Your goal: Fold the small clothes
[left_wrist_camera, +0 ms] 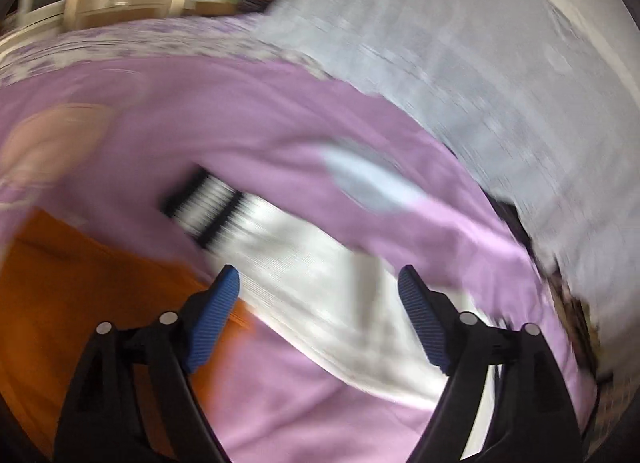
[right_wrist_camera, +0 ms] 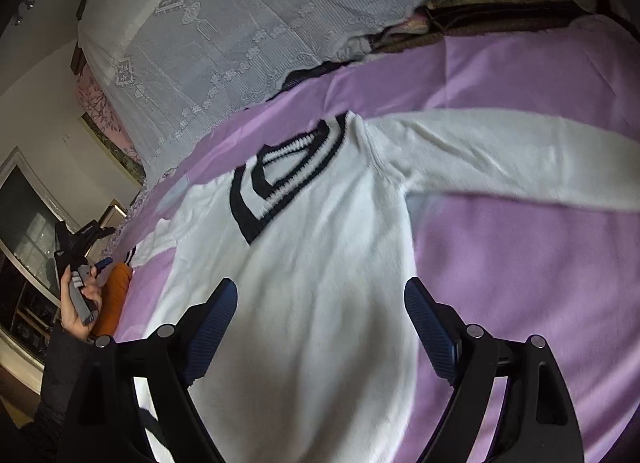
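The sweater (right_wrist_camera: 304, 263) lies flat on the purple blanket (right_wrist_camera: 520, 263), sleeves spread, ready for folding. Right gripper (right_wrist_camera: 320, 327) hangs over the sweater's body, left gripper (left_wrist_camera: 320, 311) over its sleeve; both gape, empty.

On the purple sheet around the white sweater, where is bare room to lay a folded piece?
Bare purple sheet lies below the outstretched sleeve, right of the white sweater body. A narrower strip runs between the collar and the lace cover. It is crowded on the far side, by the orange garment and left gripper.
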